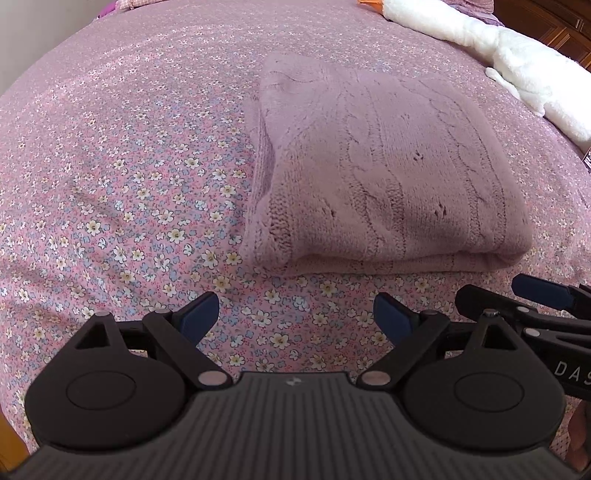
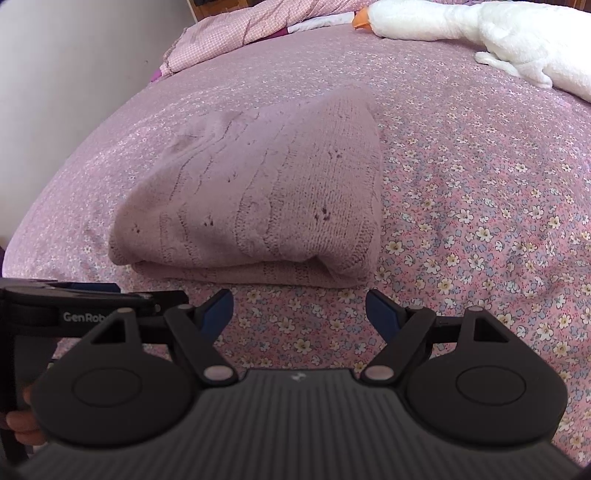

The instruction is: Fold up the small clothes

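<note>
A pink cable-knit sweater (image 1: 384, 173) lies folded into a thick rectangle on the flowered bedspread (image 1: 129, 166). In the right wrist view the same sweater (image 2: 258, 199) sits just ahead of the fingers. My left gripper (image 1: 297, 317) is open, holds nothing, and hovers a little short of the sweater's near folded edge. My right gripper (image 2: 299, 314) is open as well, empty, and also short of that edge. The right gripper's fingers (image 1: 543, 293) show at the left view's right edge; the left gripper's body (image 2: 74, 314) shows at the right view's left edge.
A white plush goose (image 2: 480, 33) with an orange beak lies at the back right of the bed. A pink checked pillow (image 2: 229, 37) rests at the head, by a pale wall (image 2: 74, 74). A hand (image 2: 18, 424) holds the left tool.
</note>
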### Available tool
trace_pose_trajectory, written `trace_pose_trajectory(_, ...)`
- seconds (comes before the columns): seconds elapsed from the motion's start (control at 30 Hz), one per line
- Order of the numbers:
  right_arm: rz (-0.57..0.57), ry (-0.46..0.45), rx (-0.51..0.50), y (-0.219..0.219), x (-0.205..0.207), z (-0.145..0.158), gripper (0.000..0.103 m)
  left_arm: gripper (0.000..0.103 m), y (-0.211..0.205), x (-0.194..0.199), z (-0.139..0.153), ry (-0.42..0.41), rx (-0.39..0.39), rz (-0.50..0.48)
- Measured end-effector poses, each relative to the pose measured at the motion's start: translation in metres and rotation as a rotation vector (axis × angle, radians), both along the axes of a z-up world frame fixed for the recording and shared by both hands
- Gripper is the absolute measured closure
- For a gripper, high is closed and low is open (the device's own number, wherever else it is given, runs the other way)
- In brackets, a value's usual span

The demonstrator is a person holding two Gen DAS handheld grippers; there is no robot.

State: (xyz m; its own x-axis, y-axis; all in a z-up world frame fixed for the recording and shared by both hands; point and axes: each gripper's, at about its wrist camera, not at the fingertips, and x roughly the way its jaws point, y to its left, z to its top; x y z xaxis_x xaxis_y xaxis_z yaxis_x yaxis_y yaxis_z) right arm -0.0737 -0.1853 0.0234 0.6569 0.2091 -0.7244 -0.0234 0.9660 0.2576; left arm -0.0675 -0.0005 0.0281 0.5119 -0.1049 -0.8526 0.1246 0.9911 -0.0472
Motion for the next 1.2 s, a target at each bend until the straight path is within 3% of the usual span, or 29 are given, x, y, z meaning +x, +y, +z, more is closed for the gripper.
trace_pose_trajectory(1.2, -0.001, 0.005, 0.004, 0.0006, 0.0005, -0.0007, 0.023, 0.008, 0.0013, 0.0018, -0.0050, 0.016, 0.006, 0.008)
